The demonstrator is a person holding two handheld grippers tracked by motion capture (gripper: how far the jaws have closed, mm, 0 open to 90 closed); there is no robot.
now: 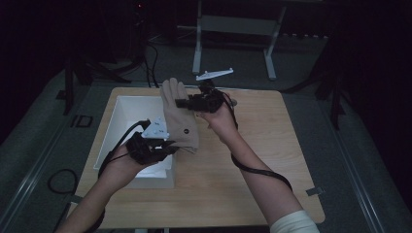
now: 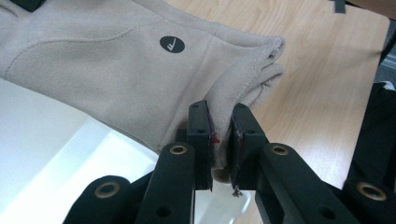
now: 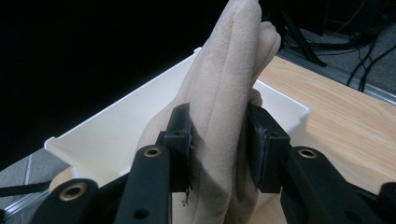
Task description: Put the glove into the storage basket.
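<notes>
1. The left tool is pinching the cuff of the beige glove with its jaws nearly together, probably to steady that end.
2. The right tool is clamping the glove's finger end between wider-set jaws, keeping it stretched out.
3. The glove is hanging in the air over the white bin at the surface edge.
4. Both forearms are reaching forward, hands raised, tools angled toward each other.
</notes>
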